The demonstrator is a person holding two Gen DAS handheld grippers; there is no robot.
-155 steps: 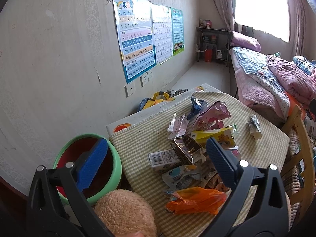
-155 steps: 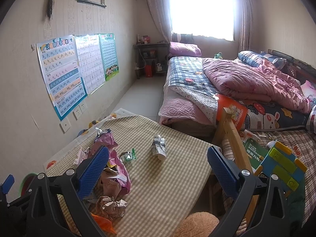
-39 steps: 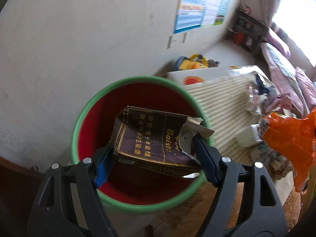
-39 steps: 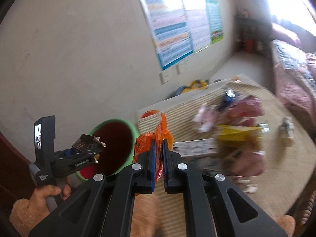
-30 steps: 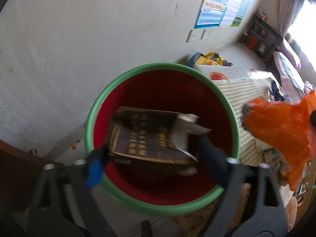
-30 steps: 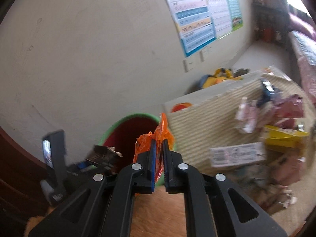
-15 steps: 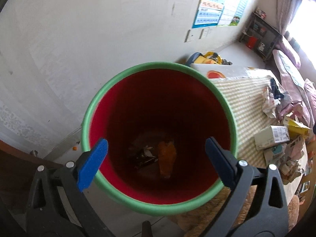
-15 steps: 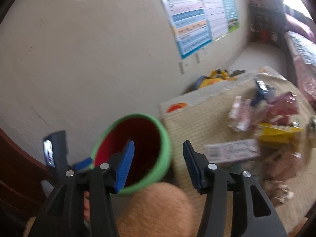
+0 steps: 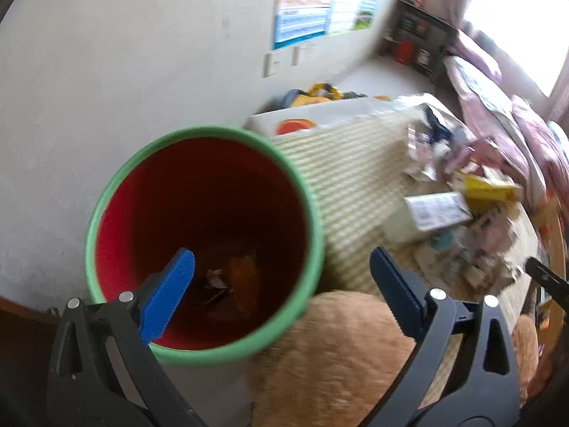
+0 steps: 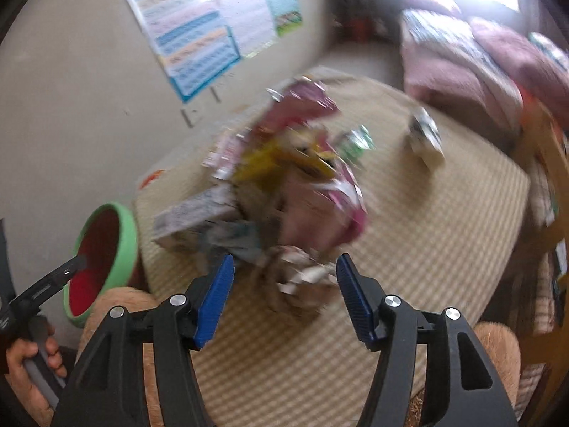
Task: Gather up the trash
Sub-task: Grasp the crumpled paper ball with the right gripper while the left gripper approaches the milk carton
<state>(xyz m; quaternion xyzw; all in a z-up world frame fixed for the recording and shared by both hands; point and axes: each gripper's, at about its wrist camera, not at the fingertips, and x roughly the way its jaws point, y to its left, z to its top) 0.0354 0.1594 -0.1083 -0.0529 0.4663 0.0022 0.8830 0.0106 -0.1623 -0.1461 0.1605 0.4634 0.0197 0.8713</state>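
Both the dark carton and the orange bag now lie in the bin (image 9: 202,242), so the left gripper (image 9: 281,281) and right gripper (image 10: 284,295), jaws just opened and empty, face the trash pile (image 10: 284,192) left on the table (image 10: 426,249) beside the bin.

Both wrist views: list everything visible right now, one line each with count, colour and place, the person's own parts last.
bin: one, green rim, red inside, beside the table
orange bag: one, at the bin's bottom
trash pile: many mixed wrappers and cartons, blurred, on the table
table: one, beige checked cloth
posters: several, blue-edged, on the wall
bed: one, pink bedding, far right
left gripper: black, blue pads, open, over the bin
right gripper: open, jaws just opened, empty, over the pile
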